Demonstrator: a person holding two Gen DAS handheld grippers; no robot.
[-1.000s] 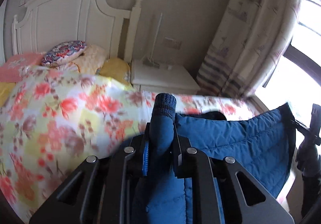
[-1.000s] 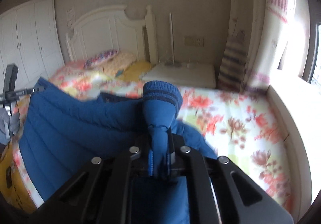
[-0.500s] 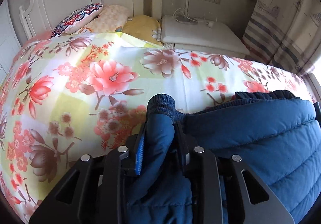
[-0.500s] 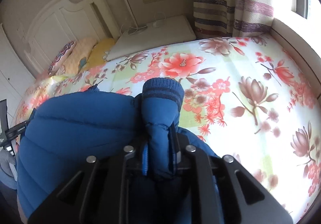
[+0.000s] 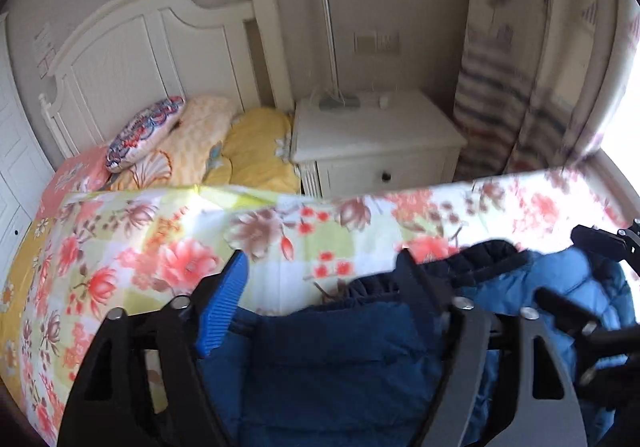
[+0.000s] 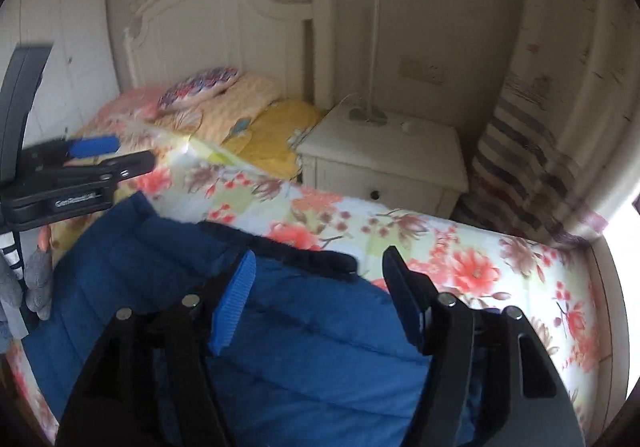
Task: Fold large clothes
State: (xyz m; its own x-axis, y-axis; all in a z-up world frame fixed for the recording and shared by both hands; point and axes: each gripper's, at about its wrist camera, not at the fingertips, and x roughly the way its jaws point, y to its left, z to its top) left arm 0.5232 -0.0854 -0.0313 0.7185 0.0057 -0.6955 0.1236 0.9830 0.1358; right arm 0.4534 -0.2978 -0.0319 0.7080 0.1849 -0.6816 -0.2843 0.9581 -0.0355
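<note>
A blue quilted jacket (image 5: pixel 340 367) with a dark collar lies on the floral bedspread (image 5: pixel 160 247) at the near edge of the bed. My left gripper (image 5: pixel 320 287) hovers over it with its jaws opening wide; the fabric sits below and between the fingers and no pad presses on it. In the right wrist view the same jacket (image 6: pixel 304 347) spreads under my right gripper (image 6: pixel 320 287), whose jaws are also opening and grip nothing. The left gripper (image 6: pixel 120 157) shows at the left edge of that view, above the jacket's left side, held by a gloved hand (image 6: pixel 36 283).
A white headboard (image 5: pixel 152 39) and several pillows (image 5: pixel 192 143) are at the far end of the bed. A white nightstand (image 5: pixel 376 143) with a thin lamp (image 5: pixel 332 47) stands beside it. Striped curtains (image 5: pixel 500 107) hang at the right, white wardrobe doors (image 6: pixel 72 47) at the left.
Both grippers have let go of the jacket's knit cuffs and opened. Both have drawn back towards the near edge of the bed, and the jacket now lies on the bedspread.
</note>
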